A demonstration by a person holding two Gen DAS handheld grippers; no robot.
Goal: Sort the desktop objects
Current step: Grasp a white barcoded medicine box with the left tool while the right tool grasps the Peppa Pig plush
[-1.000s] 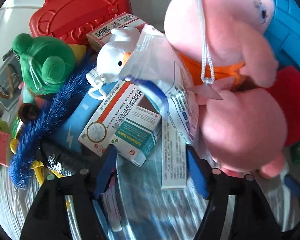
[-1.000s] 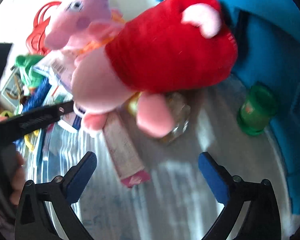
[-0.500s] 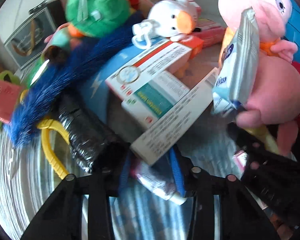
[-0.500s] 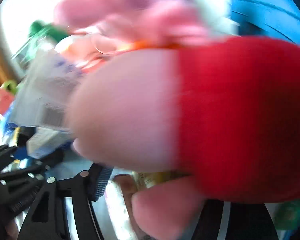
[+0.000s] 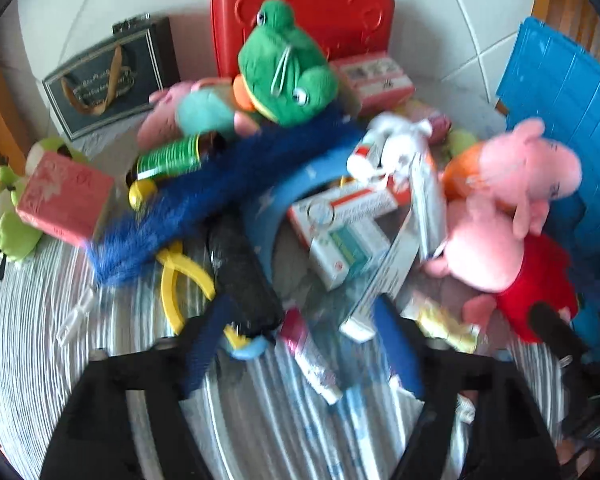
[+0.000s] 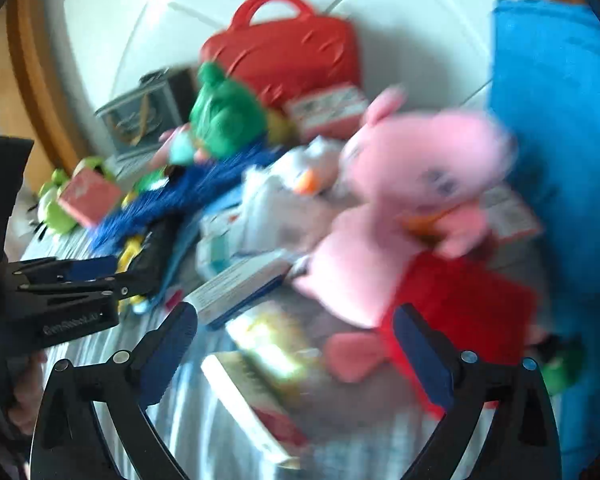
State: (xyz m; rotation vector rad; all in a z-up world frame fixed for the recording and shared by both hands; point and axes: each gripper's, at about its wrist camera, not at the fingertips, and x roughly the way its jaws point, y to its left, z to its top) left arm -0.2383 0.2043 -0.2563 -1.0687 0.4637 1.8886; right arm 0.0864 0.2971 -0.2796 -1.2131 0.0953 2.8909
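A heap of toys and boxes covers the striped cloth. My left gripper (image 5: 300, 344) hangs over its near edge, jaws opening; the lower end of a long white box (image 5: 384, 280) and a pink tube (image 5: 308, 356) lie between the fingers, with no pad pressing on them. My right gripper (image 6: 296, 320) is opening wide over a yellow packet (image 6: 272, 340), gripping nothing. The pink pig plush in a red dress (image 6: 420, 184) (image 5: 500, 208) lies just beyond its right finger. The left gripper (image 6: 68, 280) also shows at the left of the right wrist view.
A green frog plush (image 5: 284, 68), a red case (image 5: 300, 12) and a dark framed box (image 5: 108, 76) stand at the back. A blue fluffy toy (image 5: 228, 184), medicine boxes (image 5: 348, 208), a white duck plush (image 5: 396, 140) and yellow pliers (image 5: 176, 280) fill the middle. A blue bin (image 5: 564, 100) stands at the right.
The left gripper, shut on the long white box half a second ago, has let it go and pulled back. The right gripper has opened off the pig plush and risen away.
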